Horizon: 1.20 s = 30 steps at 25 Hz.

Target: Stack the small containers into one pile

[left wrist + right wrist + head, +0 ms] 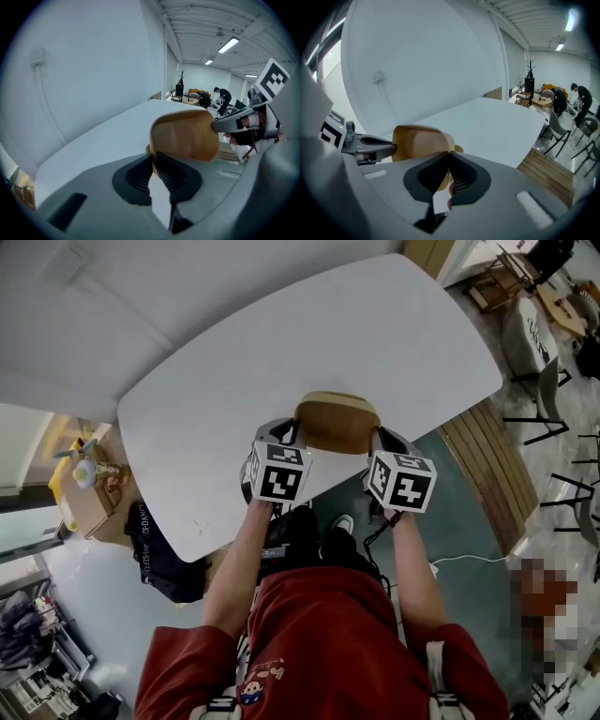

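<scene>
A tan wooden container (337, 426) with rounded corners hangs between my two grippers, just over the near edge of the white table (281, 343). My left gripper (294, 434) pinches its left rim and my right gripper (379, 440) pinches its right rim. In the left gripper view the container (185, 136) fills the middle, its edge caught between the dark pads of the left gripper (152, 161), and the right gripper (239, 123) shows at its far side. In the right gripper view the container (417, 140) sits just beyond the right gripper (449, 164), whose jaws stand nearly together on the rim. No other container is in view.
A black bag (159, 549) and a cardboard box (89, 493) lie on the floor left of the table. Slatted wooden boards (487, 456) and chairs (539, 343) stand to the right. People (220, 98) are far off in the room.
</scene>
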Each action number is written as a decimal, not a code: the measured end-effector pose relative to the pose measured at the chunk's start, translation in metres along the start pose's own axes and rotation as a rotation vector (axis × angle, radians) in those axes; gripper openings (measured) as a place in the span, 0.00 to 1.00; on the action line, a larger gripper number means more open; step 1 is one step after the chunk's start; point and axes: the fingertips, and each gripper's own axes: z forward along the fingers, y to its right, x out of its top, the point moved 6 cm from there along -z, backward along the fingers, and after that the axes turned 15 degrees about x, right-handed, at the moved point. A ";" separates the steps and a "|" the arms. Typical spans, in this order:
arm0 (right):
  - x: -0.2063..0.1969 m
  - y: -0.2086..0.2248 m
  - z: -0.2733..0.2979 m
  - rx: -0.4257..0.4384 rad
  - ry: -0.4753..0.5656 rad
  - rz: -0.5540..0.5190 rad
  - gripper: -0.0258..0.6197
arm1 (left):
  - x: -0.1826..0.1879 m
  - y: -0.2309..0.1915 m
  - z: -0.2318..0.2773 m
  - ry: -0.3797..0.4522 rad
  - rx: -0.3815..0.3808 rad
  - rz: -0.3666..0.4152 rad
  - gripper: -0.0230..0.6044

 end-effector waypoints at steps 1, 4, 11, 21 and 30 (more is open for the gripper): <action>0.000 0.001 0.004 -0.009 -0.009 0.007 0.06 | -0.001 -0.001 0.006 -0.015 -0.016 0.001 0.09; 0.001 0.003 0.016 -0.028 -0.038 0.024 0.06 | -0.004 -0.005 0.023 -0.070 -0.055 0.017 0.09; -0.003 0.012 0.029 -0.050 -0.099 0.055 0.06 | -0.011 -0.005 0.040 -0.115 -0.104 0.012 0.09; -0.007 0.031 0.035 -0.063 -0.203 0.098 0.06 | -0.016 0.008 0.054 -0.200 -0.157 0.051 0.10; -0.011 0.041 0.044 -0.038 -0.261 0.125 0.07 | -0.018 0.011 0.064 -0.251 -0.167 0.057 0.11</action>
